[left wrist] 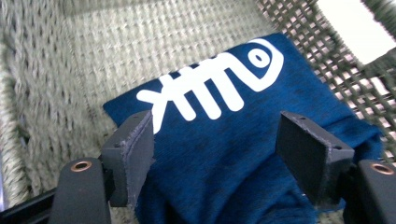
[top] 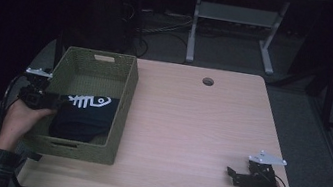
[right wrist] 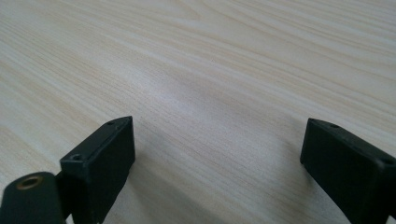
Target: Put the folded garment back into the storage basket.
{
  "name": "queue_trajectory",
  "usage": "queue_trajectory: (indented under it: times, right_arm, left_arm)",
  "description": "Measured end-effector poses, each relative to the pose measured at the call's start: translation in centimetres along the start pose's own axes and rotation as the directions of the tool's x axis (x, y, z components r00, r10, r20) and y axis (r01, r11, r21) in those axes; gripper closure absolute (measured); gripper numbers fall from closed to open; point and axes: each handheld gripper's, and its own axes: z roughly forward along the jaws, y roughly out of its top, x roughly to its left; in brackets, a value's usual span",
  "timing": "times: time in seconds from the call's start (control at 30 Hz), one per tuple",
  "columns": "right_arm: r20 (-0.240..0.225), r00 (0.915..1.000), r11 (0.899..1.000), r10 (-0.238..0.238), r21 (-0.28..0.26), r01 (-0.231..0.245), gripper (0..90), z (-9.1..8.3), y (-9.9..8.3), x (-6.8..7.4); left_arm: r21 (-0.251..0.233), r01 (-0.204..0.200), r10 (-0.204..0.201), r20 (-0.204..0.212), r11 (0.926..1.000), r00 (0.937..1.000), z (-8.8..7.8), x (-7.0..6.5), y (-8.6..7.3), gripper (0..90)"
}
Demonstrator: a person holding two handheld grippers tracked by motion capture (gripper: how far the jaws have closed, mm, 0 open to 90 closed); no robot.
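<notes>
Near the person, the right gripper (top: 242, 178) is resting on the desk (top: 189, 127) at about 4 o'clock. Its jaws are standing wide open with nothing but bare wood between them. It is far from the work.

At about 9 o'clock, the left gripper (left wrist: 215, 149) is reaching over the basket (top: 120, 116) wall. Its jaws are standing open right over the shirt (left wrist: 224, 154), and they are not pinching it. The shirt is lying inside the basket, at the end nearest the person.

What could go wrong? I think the shirt could come along if the cloth is catching on a jaw while the hand is lifting away. The neat fold would then be coming undone. The hand or cable could also be bumping the basket wall and sliding the basket across the desk, since it looks light.

The shirt is dark blue and soft, folded into a flat pad. A white fish-bone picture (left wrist: 210, 84) is showing on top, toward the far side. The basket is woven, greenish-grey, with a handle hole at 12 o'clock, and the far half of its floor is lying bare.
</notes>
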Motion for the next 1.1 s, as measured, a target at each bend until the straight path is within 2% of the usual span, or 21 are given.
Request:
queue_trajectory:
  times: [0.3,0.5,0.63,0.9,1.1]
  right_arm:
    - [0.0,1.0,1.0,0.0,0.0,0.0,9.9,0.0,0.0,0.0]
    - [0.0,1.0,1.0,0.0,0.0,0.0,9.8,0.0,0.0,0.0]
    - [0.0,1.0,1.0,0.002,0.001,-0.002,9.8,0.0,0.0,0.0]
    - [0.001,1.0,1.0,0.002,0.001,-0.002,9.9,0.0,0.0,0.0]
    - [0.0,1.0,1.0,0.0,0.0,0.0,9.8,0.0,0.0,0.0]
  left_arm:
    - [-0.075,-0.043,0.048,0.069,0.9963,0.9964,-0.4,-3.4,1.6,21.5]
    - [-0.136,-0.054,0.07,0.117,0.9893,0.9907,-0.1,-6.1,2.8,17.9]
    - [-0.152,-0.073,0.094,0.139,0.9857,0.9858,0.2,-7.8,3.4,16.6]
    - [-0.194,-0.108,0.147,0.196,0.975,0.9695,1.3,-11.9,4.4,13.1]
    - [-0.202,-0.148,0.196,0.242,0.968,0.9501,2.5,-15.4,4.9,13.0]
